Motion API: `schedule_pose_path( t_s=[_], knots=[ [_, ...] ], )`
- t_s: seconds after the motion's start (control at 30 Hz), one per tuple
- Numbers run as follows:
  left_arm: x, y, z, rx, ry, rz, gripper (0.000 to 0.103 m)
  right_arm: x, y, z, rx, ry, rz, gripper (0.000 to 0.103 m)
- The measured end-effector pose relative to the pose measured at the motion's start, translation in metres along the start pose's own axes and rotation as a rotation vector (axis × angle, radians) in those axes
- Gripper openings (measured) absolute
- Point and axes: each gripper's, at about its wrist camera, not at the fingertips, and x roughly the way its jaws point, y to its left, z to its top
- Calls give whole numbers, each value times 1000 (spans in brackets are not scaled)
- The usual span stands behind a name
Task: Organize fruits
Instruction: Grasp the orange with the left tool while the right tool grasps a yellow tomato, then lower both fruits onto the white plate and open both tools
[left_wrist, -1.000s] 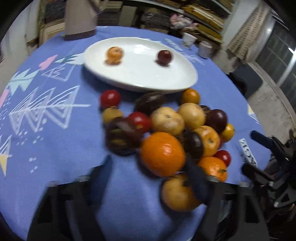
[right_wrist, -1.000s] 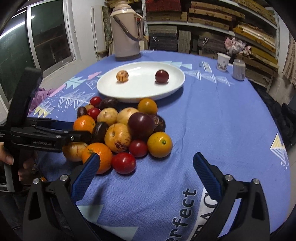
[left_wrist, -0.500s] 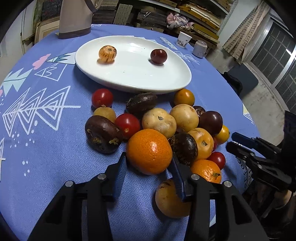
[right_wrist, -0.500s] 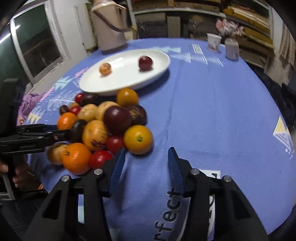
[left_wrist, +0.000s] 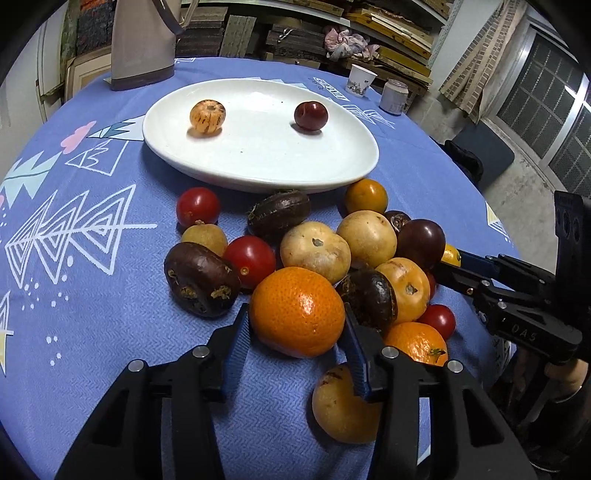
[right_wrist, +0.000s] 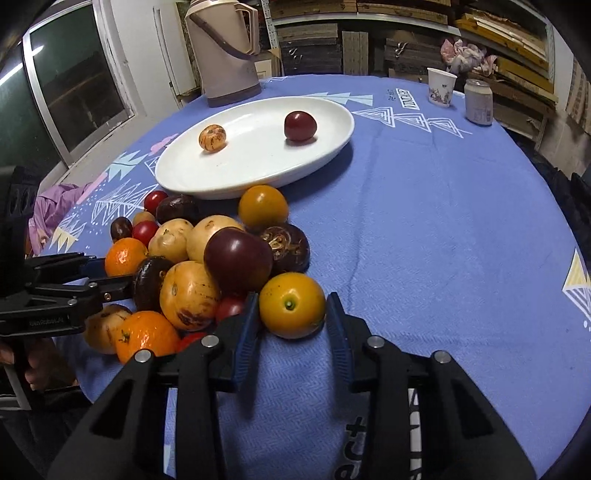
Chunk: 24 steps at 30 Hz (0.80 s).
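On the blue patterned worktop (left_wrist: 92, 314) I have a heap of mixed fruit lying on the near side of the white oval plate (left_wrist: 258, 173), which already carries a striped orange fruit (left_wrist: 207, 115) on its left and a dark red fruit (left_wrist: 311, 115) on its right.

Going left to right, my left gripper (left_wrist: 297, 338) comes first. Its jaws are clenched on the mandarin (left_wrist: 297, 312) at the near edge of the heap, blue pads pressed to either side of it, with a dark brown fruit (left_wrist: 201, 284) just beside the left pad and another dark one (left_wrist: 369, 299) touching the right pad.

Further right, my right gripper (right_wrist: 291, 325) straddles the yellow-orange round fruit (right_wrist: 292, 304) at the heap's right-hand corner. Its jaws are closing; the left pad looks to be touching the fruit, while on the right I can't tell whether the pad has met it yet.

What matters for the coming move, as I judge it, is that the plate lies straight ahead of both jaws, beyond the heap, its long axis running across my view. Both fruits are round, so orientation is no concern. The left hand's fruit sits nearer the plate's left half, the right hand's nearer its right end, so each should travel up and over the heap rather than through it.
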Motion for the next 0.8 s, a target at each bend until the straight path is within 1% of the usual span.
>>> schedule_pose_path(
  t_s=[0.17,0.33,0.5,0.67,0.8],
  knots=[
    [-7,0,-3,1,13,-10,47,-15,-4,-1,5,-26,-2,36],
    [-27,-6,-3,26,-42,-19,47,-32,-4,-1,-6,-64,1,36],
    [-42,-8,4,44,-81,-3,47,-42,4,5,-27,-92,21,36],
    [-50,0,26,40,-112,2,47,-52,15,29,-76,-134,47,36],
    [-51,9,51,29,-144,33,47,-50,23,62,-117,-172,45,36]
  ],
)
